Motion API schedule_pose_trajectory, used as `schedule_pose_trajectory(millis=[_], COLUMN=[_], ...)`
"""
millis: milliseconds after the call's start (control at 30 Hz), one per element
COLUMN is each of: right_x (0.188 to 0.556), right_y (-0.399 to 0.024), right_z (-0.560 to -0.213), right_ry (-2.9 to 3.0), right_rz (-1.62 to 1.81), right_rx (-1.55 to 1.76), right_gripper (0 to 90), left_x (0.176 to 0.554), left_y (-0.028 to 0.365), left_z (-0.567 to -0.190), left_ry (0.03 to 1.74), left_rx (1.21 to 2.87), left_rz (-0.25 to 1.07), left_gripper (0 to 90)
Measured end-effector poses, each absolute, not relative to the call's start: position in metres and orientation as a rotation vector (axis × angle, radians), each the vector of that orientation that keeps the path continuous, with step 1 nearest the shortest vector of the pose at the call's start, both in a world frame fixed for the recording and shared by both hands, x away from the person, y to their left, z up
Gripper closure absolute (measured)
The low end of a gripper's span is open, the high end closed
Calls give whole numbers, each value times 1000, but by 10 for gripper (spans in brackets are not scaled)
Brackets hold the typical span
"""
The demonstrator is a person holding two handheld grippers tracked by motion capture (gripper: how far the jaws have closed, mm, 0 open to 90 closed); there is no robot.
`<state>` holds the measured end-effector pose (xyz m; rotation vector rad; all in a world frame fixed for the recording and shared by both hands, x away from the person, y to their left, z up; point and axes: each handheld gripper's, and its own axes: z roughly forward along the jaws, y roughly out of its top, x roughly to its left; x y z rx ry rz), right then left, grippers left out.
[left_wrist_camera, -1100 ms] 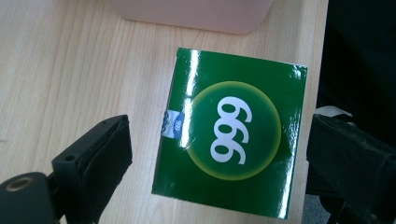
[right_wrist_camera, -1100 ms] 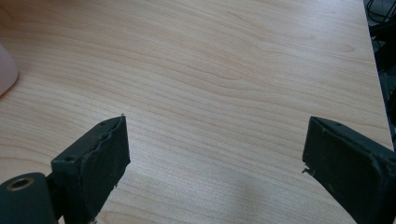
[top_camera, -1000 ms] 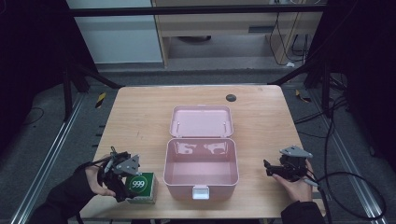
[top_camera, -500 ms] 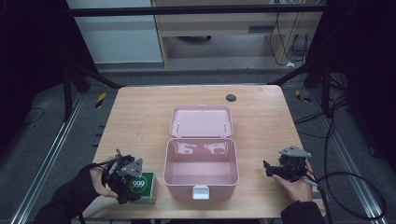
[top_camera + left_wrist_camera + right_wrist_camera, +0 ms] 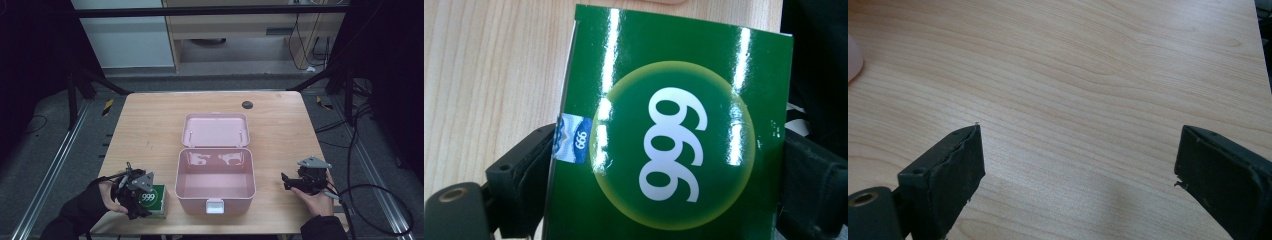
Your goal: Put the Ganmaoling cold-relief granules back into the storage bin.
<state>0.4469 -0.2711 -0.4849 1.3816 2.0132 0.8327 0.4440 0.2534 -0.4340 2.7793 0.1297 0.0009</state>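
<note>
A glossy green carton marked 999 [image 5: 154, 201] [image 5: 674, 75] lies flat near the table's front left corner. My left gripper [image 5: 142, 200] [image 5: 671, 150] straddles it. One black jaw lies against each long side, and the jaws have just been closing on it. A pink plastic case [image 5: 195, 202] stands open in the middle with its lid laid back and nothing inside. To its right, my right gripper [image 5: 286, 182] [image 5: 1078, 145] rests low over bare wood, pointing toward the case. Its jaws are wide open with nothing between them.
The wooden table [image 5: 150, 125] carries a small black round cap [image 5: 247, 104] near its far edge. A corner of the pink case [image 5: 853, 60] shows at the left of the right gripper view. Cables trail off the table's right side.
The left hand has shifted slightly toward the near edge and settled its gripper over the green carton, which now sits between the jaws. The right hand has stayed still.
</note>
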Motion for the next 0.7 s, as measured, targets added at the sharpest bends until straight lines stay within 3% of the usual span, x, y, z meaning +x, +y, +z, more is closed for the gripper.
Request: schedule_pose_trajectory(millis=[700], right_x=[446], right_y=[-271], right_z=[-485], right_ry=[2022], right_rz=[831], right_rx=[1383], right_gripper=[61], left_x=[447], left_y=[253], left_z=[-423], left_ry=[148], left_rx=[2794], left_rz=[-26], left_gripper=[140])
